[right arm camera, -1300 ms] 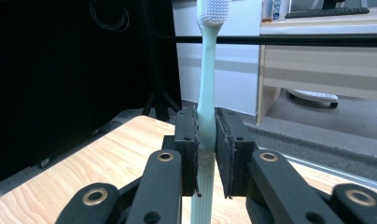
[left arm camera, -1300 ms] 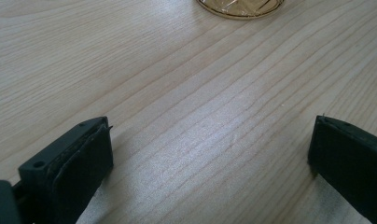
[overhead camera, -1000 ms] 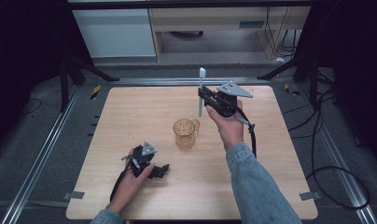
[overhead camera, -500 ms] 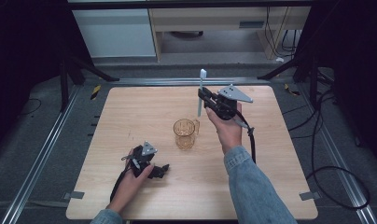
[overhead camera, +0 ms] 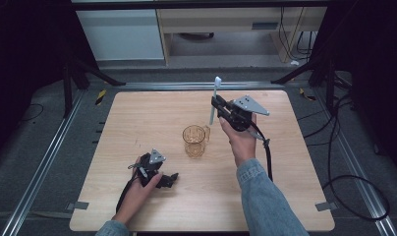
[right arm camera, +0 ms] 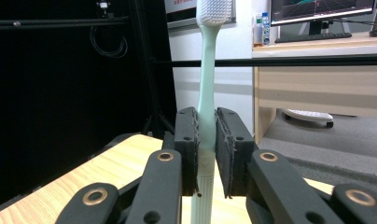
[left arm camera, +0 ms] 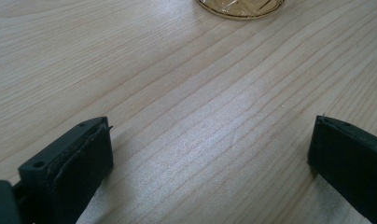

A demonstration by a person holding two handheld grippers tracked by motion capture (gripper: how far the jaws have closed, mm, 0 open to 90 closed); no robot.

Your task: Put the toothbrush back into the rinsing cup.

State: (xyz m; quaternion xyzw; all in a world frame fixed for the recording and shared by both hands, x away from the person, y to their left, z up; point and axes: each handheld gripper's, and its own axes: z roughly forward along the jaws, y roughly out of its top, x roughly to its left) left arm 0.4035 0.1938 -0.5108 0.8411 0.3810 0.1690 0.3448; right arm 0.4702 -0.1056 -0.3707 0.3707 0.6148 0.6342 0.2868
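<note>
Black tongs, denim sleeve

The glass mug stands alone at the middle of the table. The upper left and lower right of the tabletop lie bare. The toothbrush stands upright just right of the mug, above its rim.

Cup stands near the middle of the tabletop. My right tool is up behind and to the right of the cup, with the toothbrush upright between its jaws, head on top. My left tool rests on the tabletop, in front and left of the cup, well apart from it.
</note>
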